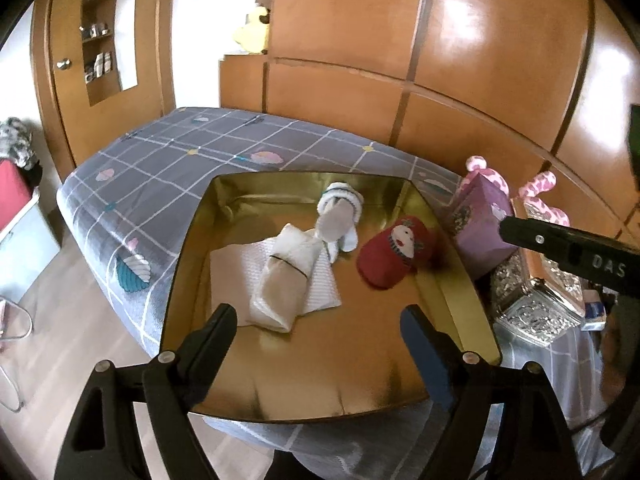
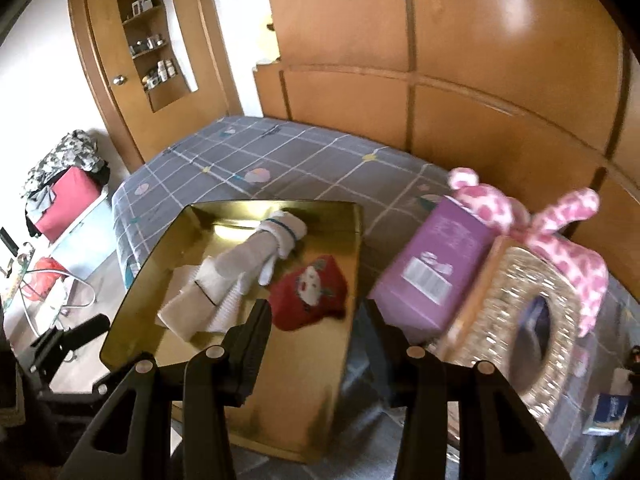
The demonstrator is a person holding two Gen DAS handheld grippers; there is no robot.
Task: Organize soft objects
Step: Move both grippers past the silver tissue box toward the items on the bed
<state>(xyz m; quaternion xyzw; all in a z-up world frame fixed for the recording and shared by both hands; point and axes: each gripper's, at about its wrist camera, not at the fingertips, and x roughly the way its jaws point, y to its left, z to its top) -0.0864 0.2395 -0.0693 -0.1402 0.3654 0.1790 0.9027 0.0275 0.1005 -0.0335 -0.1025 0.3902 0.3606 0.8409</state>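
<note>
Left gripper (image 1: 316, 320) fingers spread wide, nothing between them, hovering over the near floor of the gold tray (image 1: 188, 248). Probably spread like that to take something bulky or because it has nothing to hold.

Right gripper (image 2: 316, 312) fingers part open, narrower gap, also empty, hanging over the tray's right rim between the red sock bundle (image 2: 308, 292) and the purple box (image 2: 432, 276). No contact with either that I can see; view is blurred.

Tray sits on the bed (image 1: 160, 168), likely the collection spot: it holds the soft things. Beige rolled cloth (image 1: 284, 276) lies across a white folded cloth (image 1: 320, 288); a white sock roll (image 1: 340, 212) with dark stripes is behind, touching the beige one; the red bundle sits apart near the right wall.

Outside the tray, right side: the purple box, a pink spotted plush (image 2: 560, 248) draped over a silver ornate box (image 2: 520, 320). The plush looks like the soft item not yet sorted, judging by position.
</note>
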